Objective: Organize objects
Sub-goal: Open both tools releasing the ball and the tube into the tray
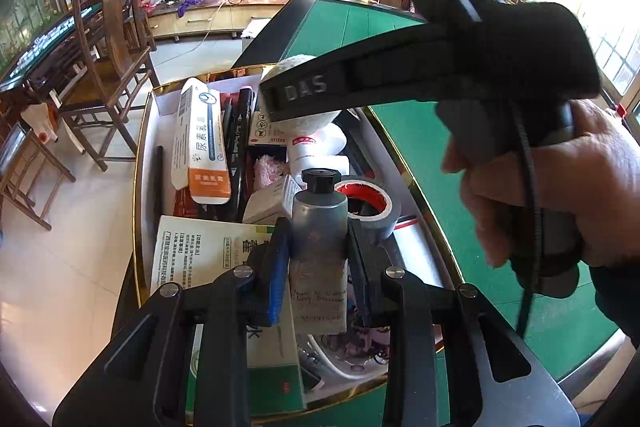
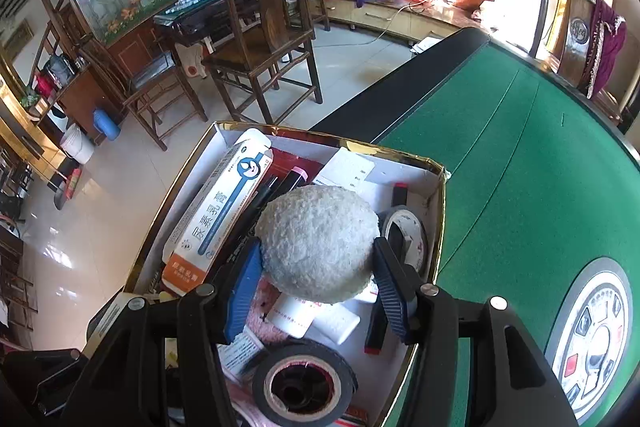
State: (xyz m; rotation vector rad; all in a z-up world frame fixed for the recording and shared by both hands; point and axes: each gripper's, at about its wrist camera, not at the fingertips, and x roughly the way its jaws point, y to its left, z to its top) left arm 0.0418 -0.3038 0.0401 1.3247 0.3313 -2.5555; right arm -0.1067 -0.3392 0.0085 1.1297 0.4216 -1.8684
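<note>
A white cardboard box with a gold rim (image 1: 138, 187) (image 2: 440, 211) stands on the green felt table (image 2: 520, 187), crowded with small items. My left gripper (image 1: 318, 267) is shut on a grey tube with a black cap (image 1: 318, 223), cap pointing away, low over the near end of the box. My right gripper (image 2: 318, 247) is shut on a fuzzy white ball (image 2: 318, 243), which hangs over the middle of the box. In the left wrist view the right gripper's black body (image 1: 304, 93) crosses above the box, the ball (image 1: 304, 125) showing behind it and a hand (image 1: 540, 187) on its handle.
Inside the box lie a white and orange carton (image 2: 216, 219), black markers (image 1: 240, 147), a black tape roll (image 2: 304, 383), a grey tape roll (image 1: 372, 207) and leaflets. Wooden chairs (image 2: 264, 47) stand on the tiled floor left of the table. A round printed panel (image 2: 592, 343) sits in the felt.
</note>
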